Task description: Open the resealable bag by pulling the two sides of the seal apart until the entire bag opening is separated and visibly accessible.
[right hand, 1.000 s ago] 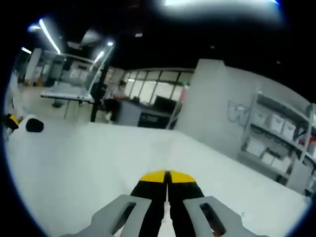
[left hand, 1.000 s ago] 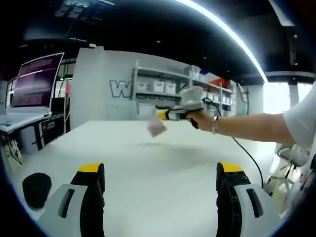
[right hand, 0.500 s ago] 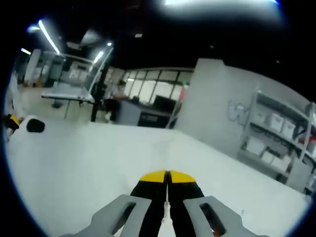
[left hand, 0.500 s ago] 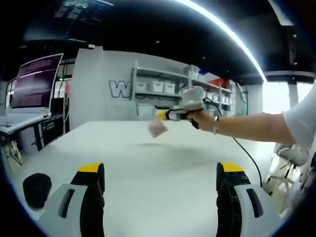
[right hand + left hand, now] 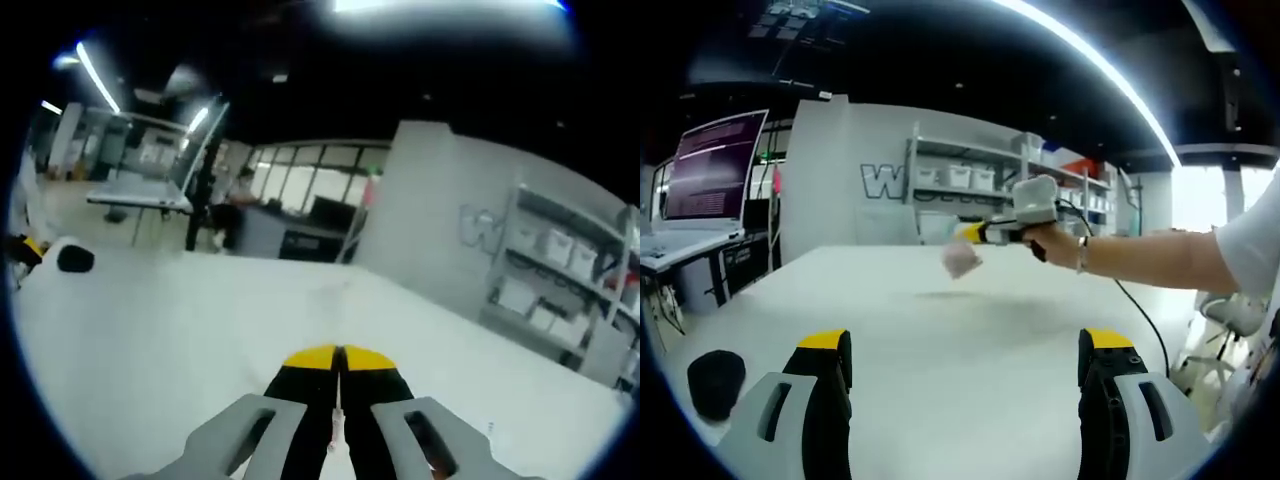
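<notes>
In the left gripper view a small, pale, crumpled resealable bag (image 5: 960, 262) hangs in the air above the white table (image 5: 960, 340). My right gripper (image 5: 970, 233) pinches its top edge, held out by a person's hand (image 5: 1050, 240). My left gripper (image 5: 965, 345) stands open low over the table, well short of the bag, with nothing between its yellow-tipped fingers (image 5: 825, 342). In the right gripper view my right gripper (image 5: 337, 356) has its jaws pressed together; the bag below them is hidden. At the left rim shows the left gripper's yellow tip (image 5: 22, 245).
A black round object (image 5: 715, 383) lies on the table at the near left, the same black round object (image 5: 75, 260) far left in the right gripper view. A monitor (image 5: 710, 165) stands left, shelves with bins (image 5: 970, 175) behind. A cable (image 5: 1145, 320) trails off the table's right.
The right gripper with the hanging bag has drifted slightly to the right. The left gripper stays open and still.
</notes>
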Motion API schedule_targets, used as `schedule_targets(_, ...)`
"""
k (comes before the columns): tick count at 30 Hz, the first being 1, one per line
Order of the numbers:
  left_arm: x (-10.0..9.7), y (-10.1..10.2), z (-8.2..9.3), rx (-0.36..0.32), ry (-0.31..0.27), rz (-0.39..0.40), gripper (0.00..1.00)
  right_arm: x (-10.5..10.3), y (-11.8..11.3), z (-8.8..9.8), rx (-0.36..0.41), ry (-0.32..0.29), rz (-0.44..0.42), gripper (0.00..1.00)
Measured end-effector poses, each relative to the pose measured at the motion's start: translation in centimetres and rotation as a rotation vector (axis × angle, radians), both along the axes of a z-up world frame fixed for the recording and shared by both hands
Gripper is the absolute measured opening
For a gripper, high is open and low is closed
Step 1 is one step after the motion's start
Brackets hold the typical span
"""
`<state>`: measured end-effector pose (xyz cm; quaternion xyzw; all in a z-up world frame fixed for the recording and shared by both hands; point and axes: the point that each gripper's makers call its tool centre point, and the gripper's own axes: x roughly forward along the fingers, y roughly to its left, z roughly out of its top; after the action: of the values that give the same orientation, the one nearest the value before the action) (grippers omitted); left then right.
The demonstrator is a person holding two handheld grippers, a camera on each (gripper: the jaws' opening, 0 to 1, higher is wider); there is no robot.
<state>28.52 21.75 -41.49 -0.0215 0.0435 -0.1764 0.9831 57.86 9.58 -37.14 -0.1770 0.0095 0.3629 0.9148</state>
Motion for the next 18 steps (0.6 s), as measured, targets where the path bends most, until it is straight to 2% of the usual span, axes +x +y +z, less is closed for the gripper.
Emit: schedule_targets(18, -0.38, -0.18, 0.23, 0.001, -0.006, -0.003, 0.92, -0.96, -0.89, 0.00, 0.022, 0.008, -0.007, 0.00)
